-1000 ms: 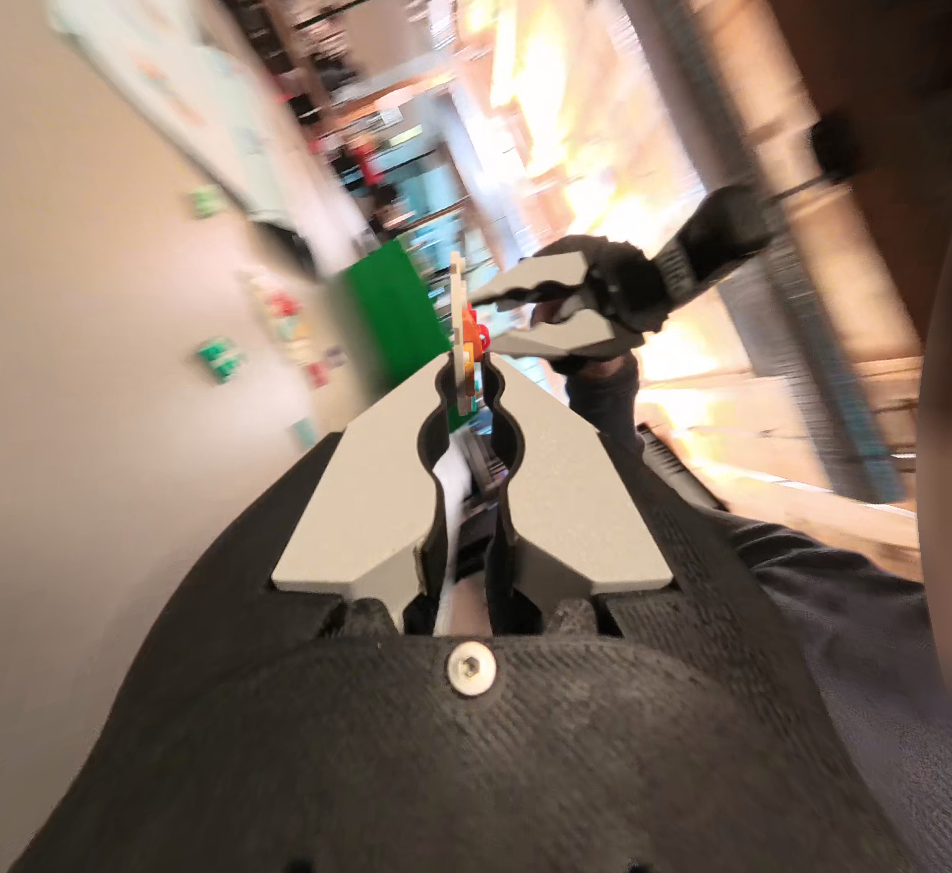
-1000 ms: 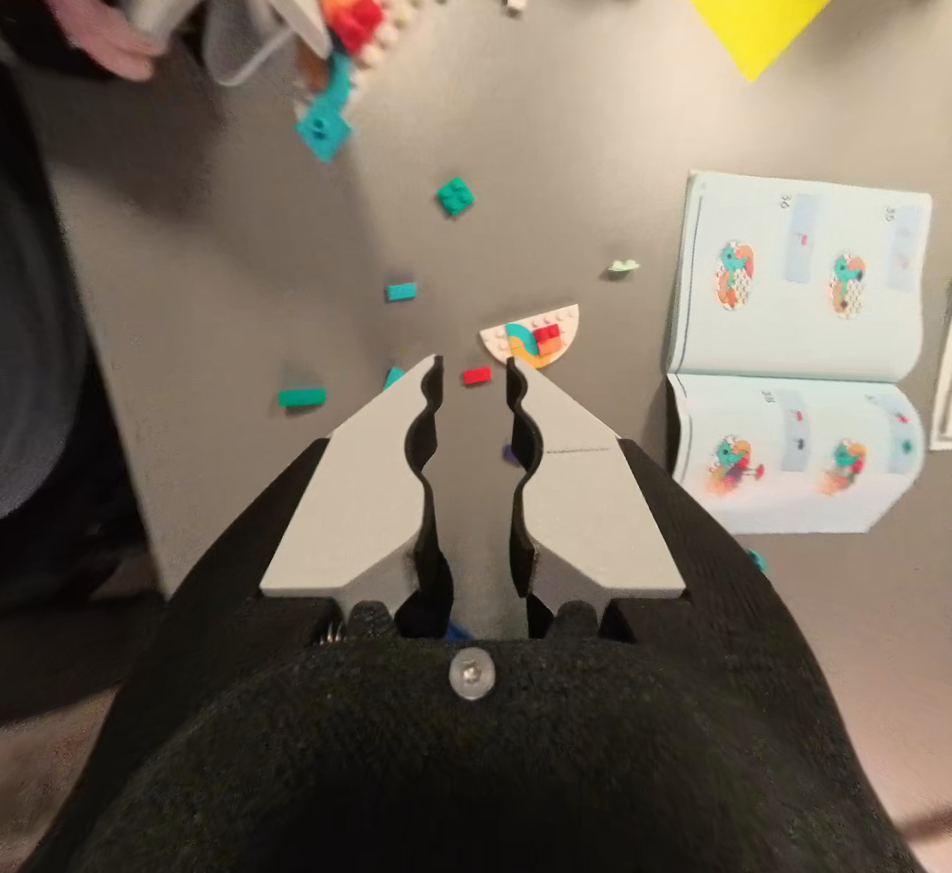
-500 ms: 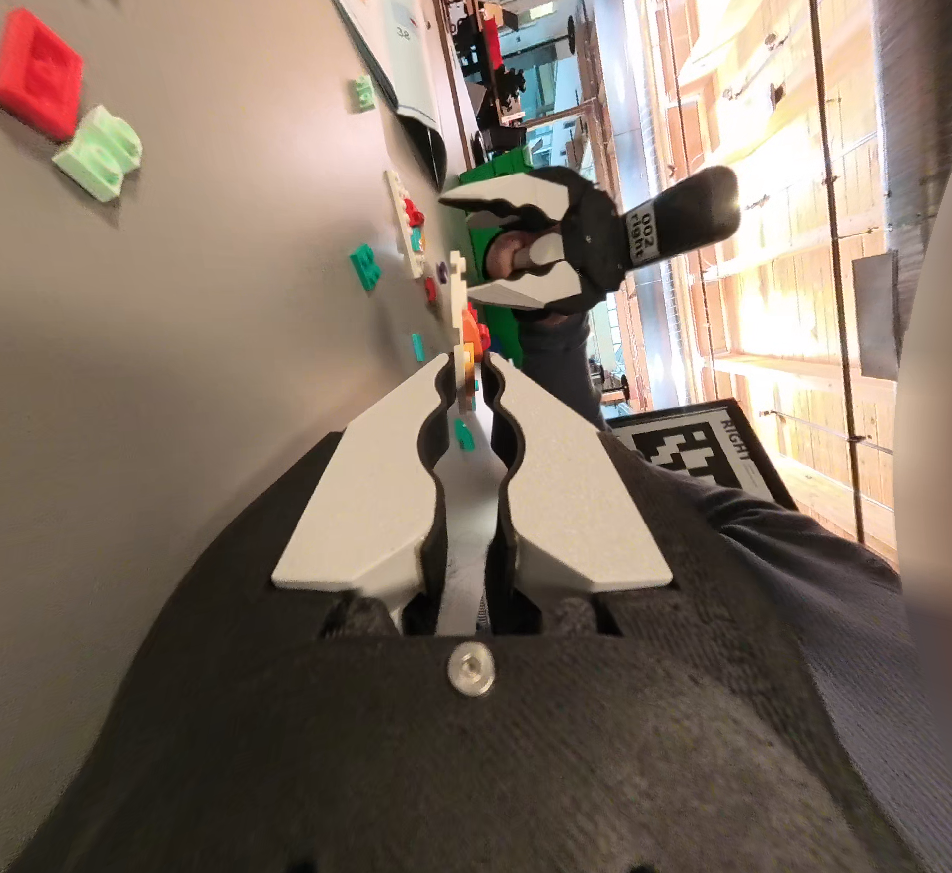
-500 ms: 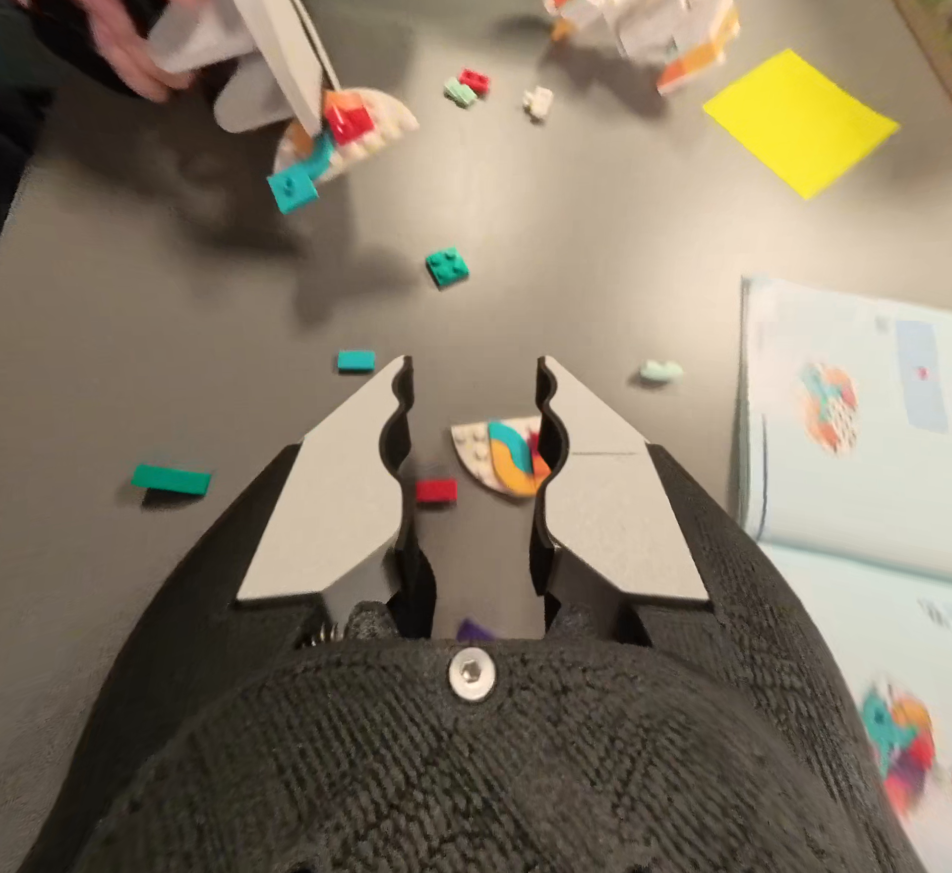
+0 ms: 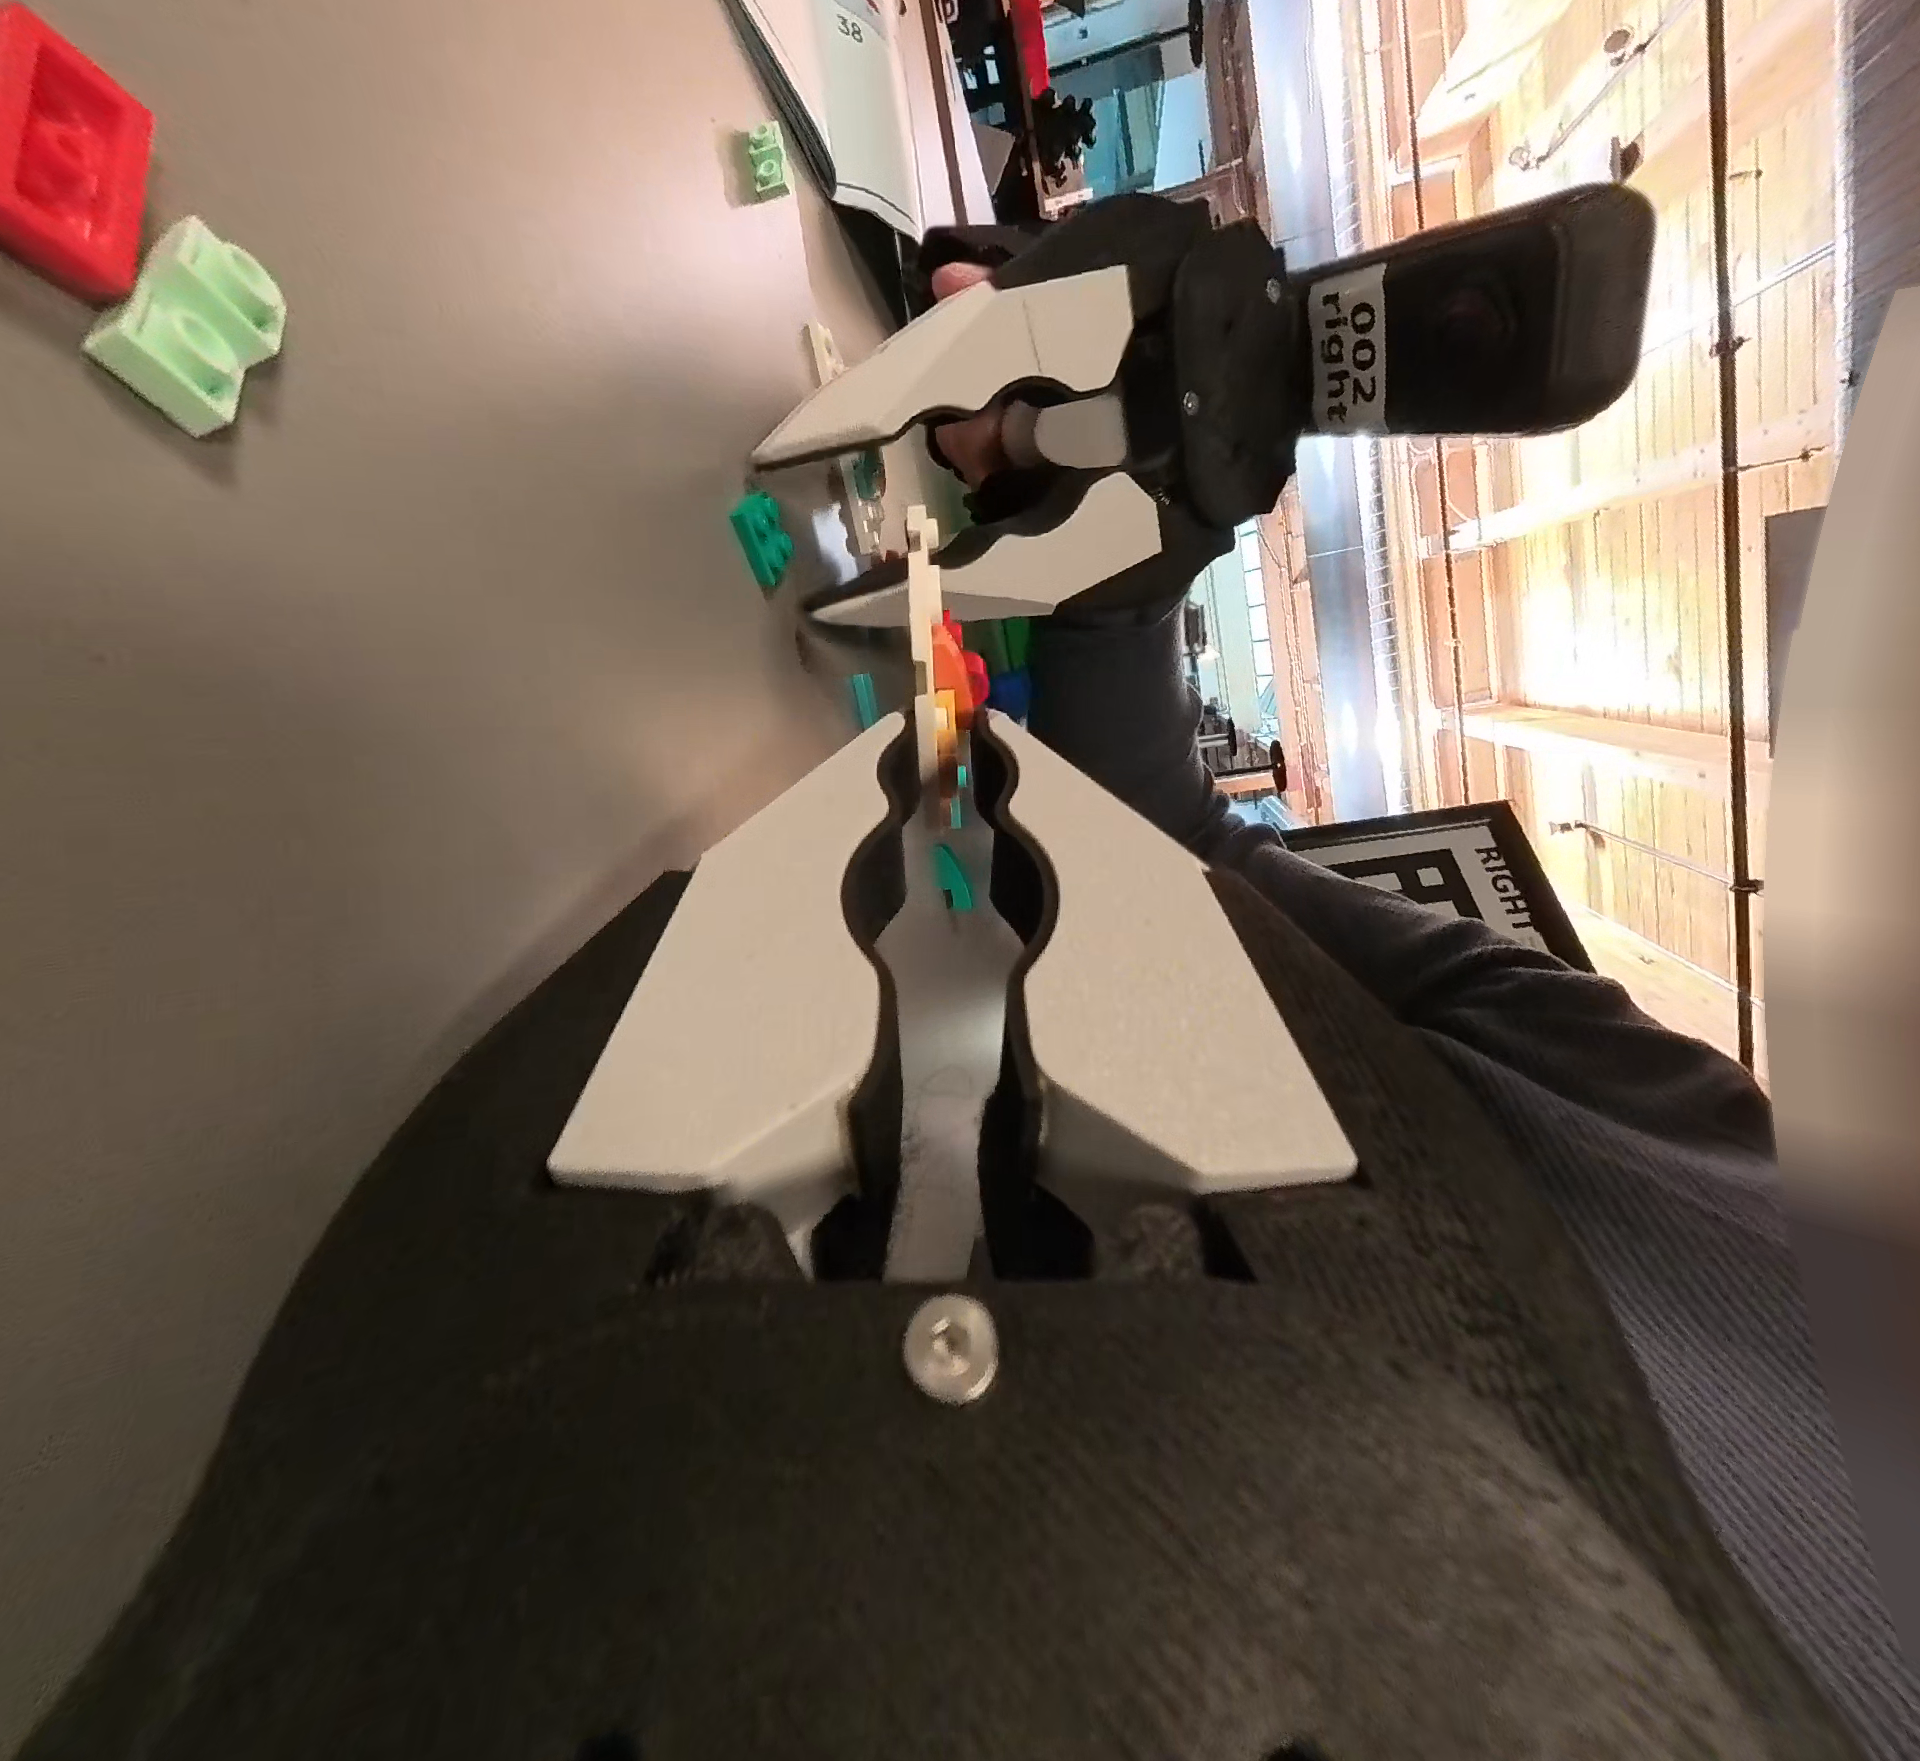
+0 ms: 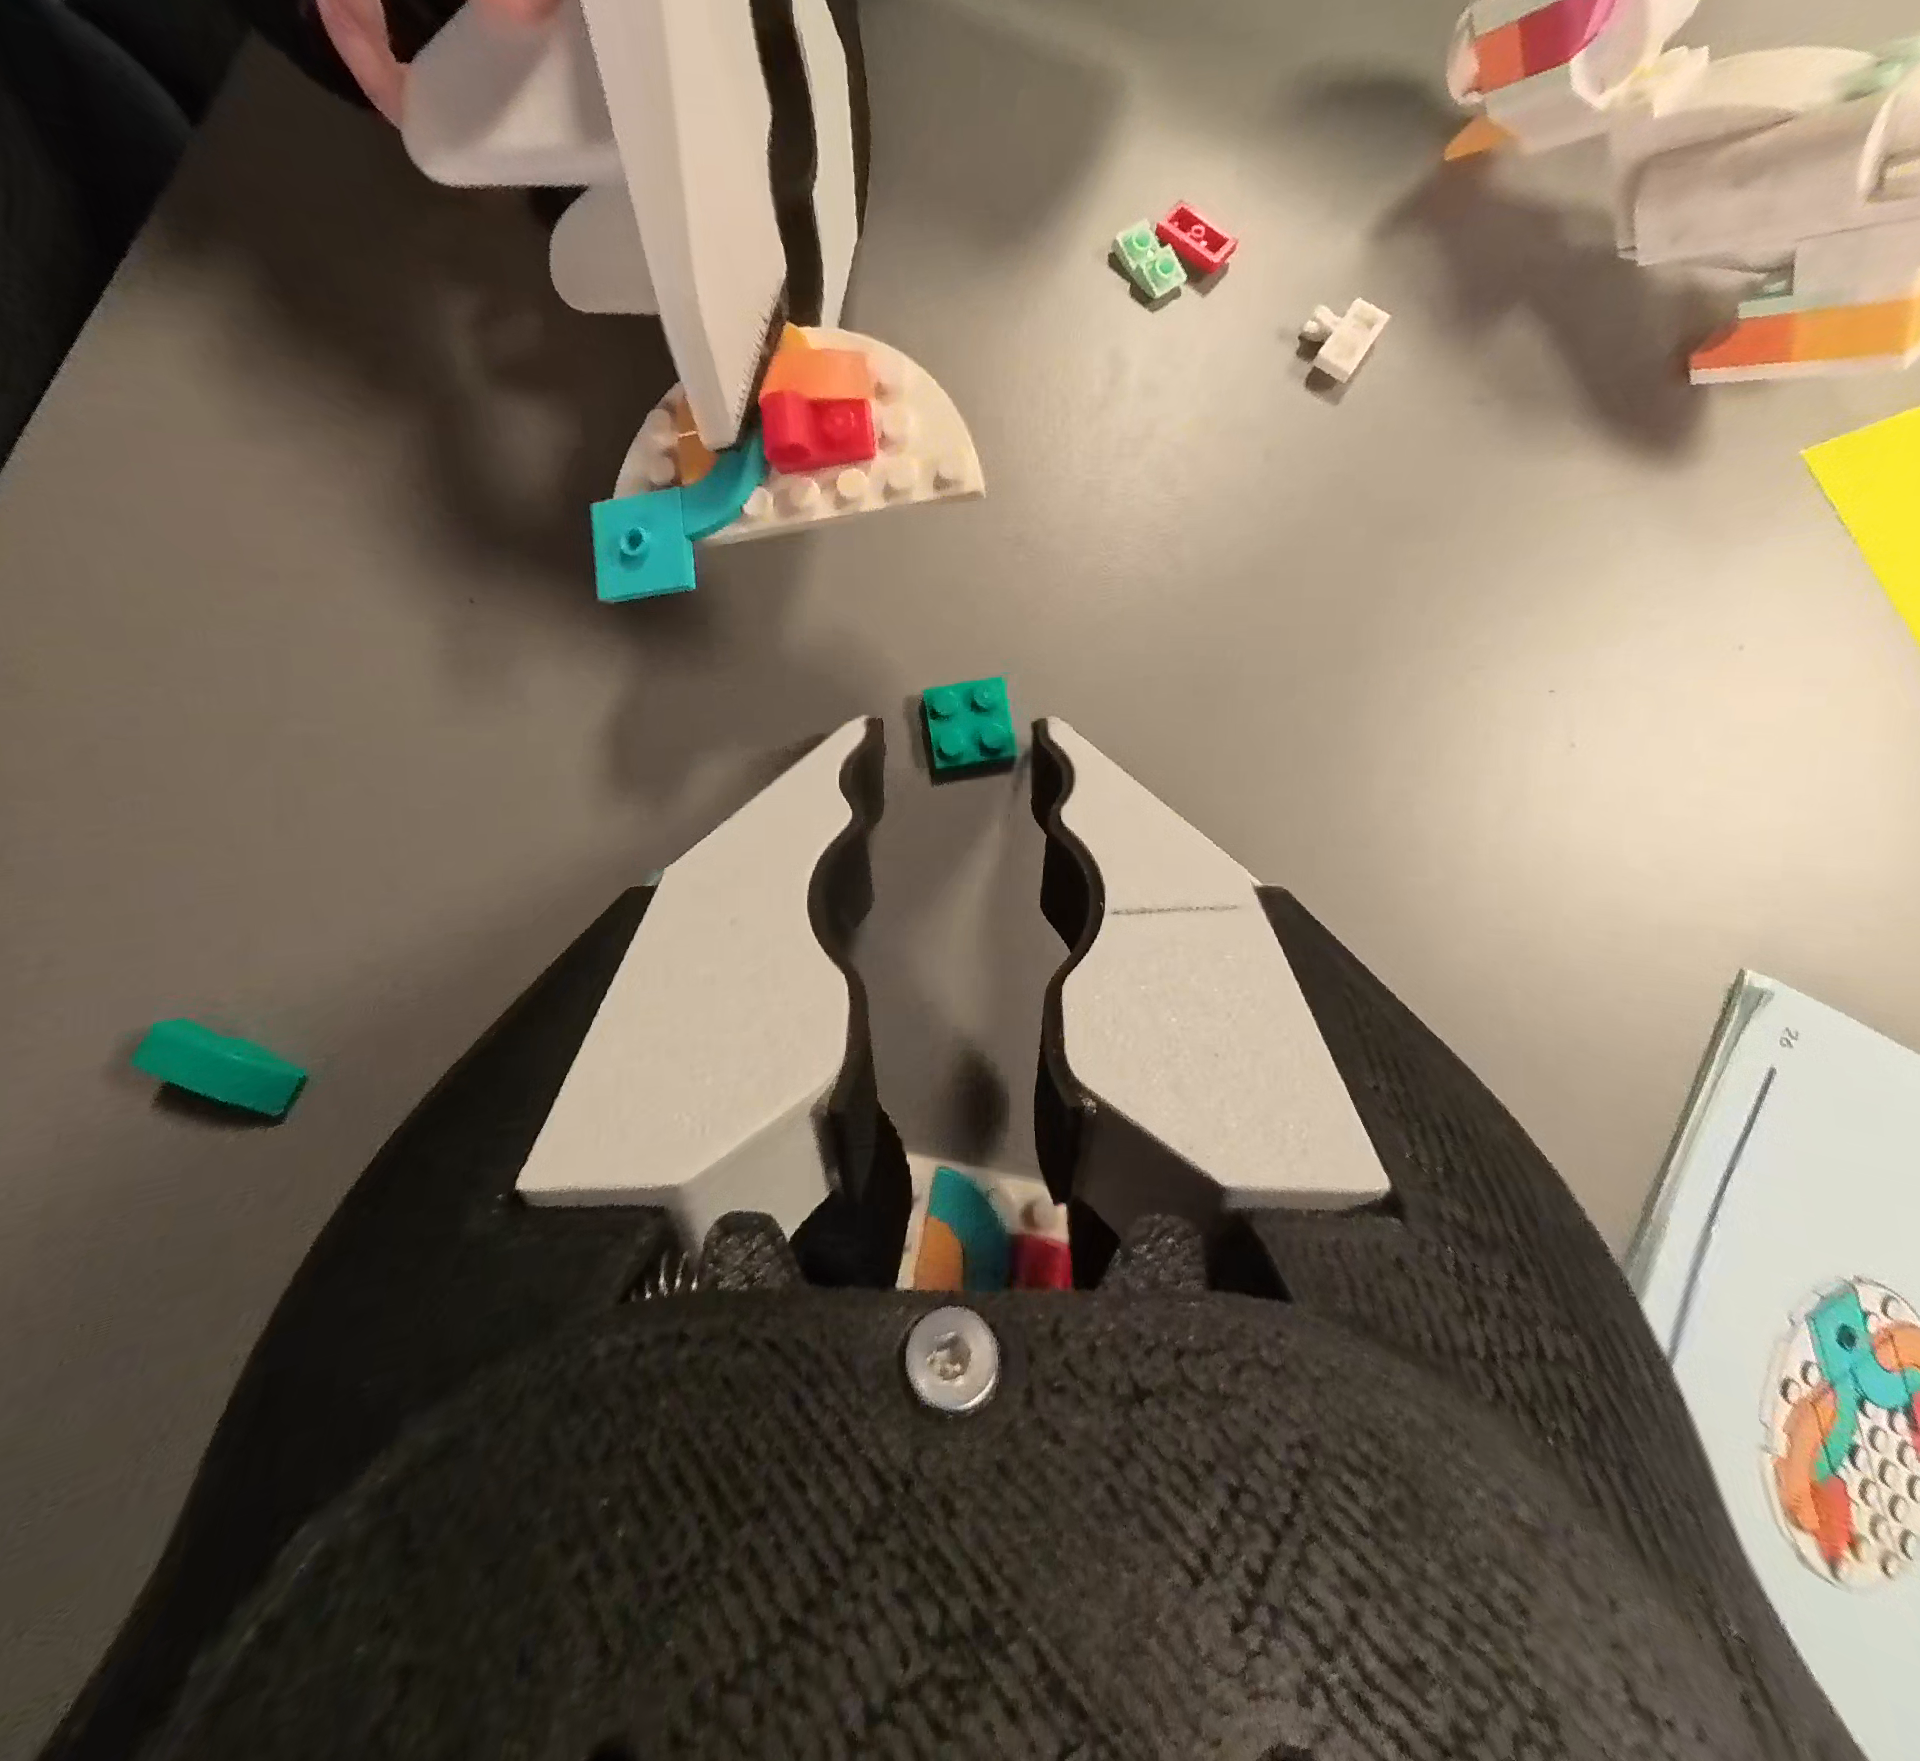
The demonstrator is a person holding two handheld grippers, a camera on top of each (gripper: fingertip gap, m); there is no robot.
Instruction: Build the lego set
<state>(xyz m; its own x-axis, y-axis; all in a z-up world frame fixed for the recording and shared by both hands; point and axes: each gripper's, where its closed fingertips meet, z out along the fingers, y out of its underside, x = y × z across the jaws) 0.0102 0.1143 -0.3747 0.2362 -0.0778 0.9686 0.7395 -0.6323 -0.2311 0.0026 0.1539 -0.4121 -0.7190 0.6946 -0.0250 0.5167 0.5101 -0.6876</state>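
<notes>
The left gripper (image 6: 743, 402) clamps the half-round white plate (image 6: 883, 454) at its edge, steadying it for assembly. The right gripper (image 6: 956, 745) hovers with fingers apart, straddling the green square plate (image 6: 968, 726) on the bench (image 6: 1351, 672), apparently the next piece.

black textured body | grey scalloped fingers (image 6: 758, 963) | silver screw | dark sleeve

Large open workshop or lab hall. Timber-slatted wall (image 5: 1621, 361) with bright windows beyond the tool; dark equipment stands (image 5: 1023, 80) far ahead. Grey worktable (image 6: 1299, 620) below, instruction booklet (image 6: 1766, 1244) at its right.
</notes>
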